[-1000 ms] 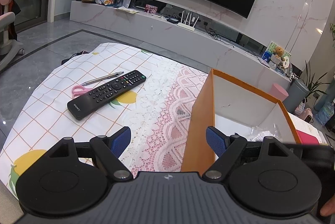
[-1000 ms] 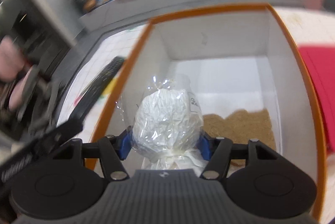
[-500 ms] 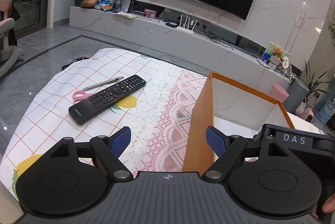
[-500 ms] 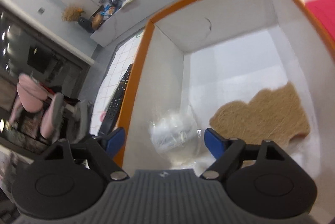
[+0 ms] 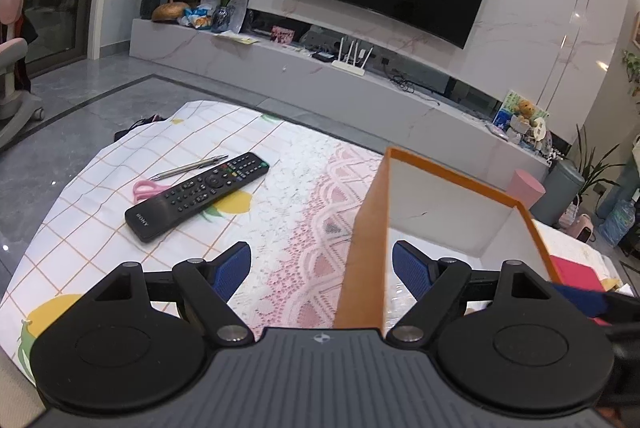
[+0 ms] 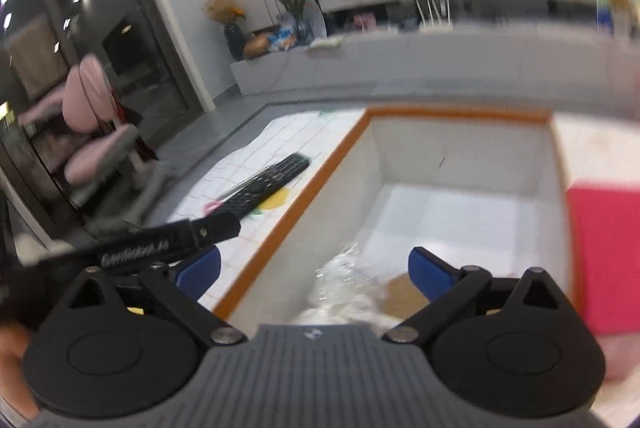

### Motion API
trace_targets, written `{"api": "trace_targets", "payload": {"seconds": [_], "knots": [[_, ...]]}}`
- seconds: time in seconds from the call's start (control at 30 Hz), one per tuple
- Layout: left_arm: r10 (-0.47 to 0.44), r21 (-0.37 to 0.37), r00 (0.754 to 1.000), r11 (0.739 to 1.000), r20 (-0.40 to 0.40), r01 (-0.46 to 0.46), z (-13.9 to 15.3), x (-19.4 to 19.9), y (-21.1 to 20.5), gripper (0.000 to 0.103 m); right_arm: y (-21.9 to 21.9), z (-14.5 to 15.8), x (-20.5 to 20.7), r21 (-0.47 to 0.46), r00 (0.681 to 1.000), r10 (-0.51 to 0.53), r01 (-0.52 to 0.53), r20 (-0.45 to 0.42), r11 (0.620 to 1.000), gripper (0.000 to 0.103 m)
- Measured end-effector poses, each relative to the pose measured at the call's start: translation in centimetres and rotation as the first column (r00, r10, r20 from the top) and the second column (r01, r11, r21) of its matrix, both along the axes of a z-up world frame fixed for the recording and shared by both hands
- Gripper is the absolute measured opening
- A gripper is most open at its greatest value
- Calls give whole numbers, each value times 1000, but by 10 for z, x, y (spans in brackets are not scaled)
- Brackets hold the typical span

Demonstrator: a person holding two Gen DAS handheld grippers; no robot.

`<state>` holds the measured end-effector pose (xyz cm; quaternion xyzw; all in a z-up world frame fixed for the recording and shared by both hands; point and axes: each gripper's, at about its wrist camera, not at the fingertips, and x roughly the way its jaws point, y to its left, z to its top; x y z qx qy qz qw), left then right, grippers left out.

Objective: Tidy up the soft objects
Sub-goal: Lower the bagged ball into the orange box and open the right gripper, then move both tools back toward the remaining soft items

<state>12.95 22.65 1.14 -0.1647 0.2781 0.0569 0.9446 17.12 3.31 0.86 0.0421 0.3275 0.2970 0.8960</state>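
The left gripper (image 5: 321, 268) hovers over the bench with its jaws spread wide and nothing between them; the orange side wall of the open white-lined cardboard box (image 5: 366, 240) rises up through the gap without touching either blue pad. In the left wrist view, a black Sony remote control (image 5: 197, 195) lies at about 10 o'clock from this gripper on the checked, fruit-printed tablecloth (image 5: 80, 228), with a silver pen (image 5: 188, 167) and pink-handled scissors (image 5: 145, 189) just beyond it. A pink lace runner (image 5: 316, 228) lies between the remote and the box.

The right gripper (image 6: 314, 270) is above the near end of the box, its jaws also wide apart and holding nothing. The right wrist view is blurred. Below and between its pads, on the box floor, sits the crinkled clear plastic bag of white soft material (image 6: 346, 288), close to the left inner wall. Touching it at about 3 o'clock is a flat tan fibrous pad (image 6: 400, 294), partly hidden by the right pad. Outside the box at 3 o'clock lies a bright red-pink flat object (image 6: 604, 260), too blurred to tell apart further.
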Motion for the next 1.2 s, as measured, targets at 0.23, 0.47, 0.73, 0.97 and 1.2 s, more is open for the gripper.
{"api": "trace_targets", "payload": {"seconds": [0.23, 0.47, 0.73, 0.97, 1.2], "knots": [[-7, -42, 999, 999, 35, 8, 9, -10, -14, 94, -46, 36, -32, -53, 991, -2, 9, 131, 999, 100], [-63, -30, 996, 997, 62, 65, 17, -17, -47, 94, -107, 70, -62, -120, 964, -54, 88, 260, 989, 100], [-174, 122, 983, 979, 61, 166, 22, -20, -104, 94, -183, 55, -79, -194, 915, -160, 245, 371, 950, 100], [-284, 197, 953, 945, 103, 260, 35, -35, -160, 94, -240, 48, -74, -162, 889, -295, 368, 351, 916, 100], [-441, 257, 891, 878, 109, 403, 26, -44, -233, 95, -297, 70, -79, -145, 784, -472, 564, 404, 813, 100]]}}
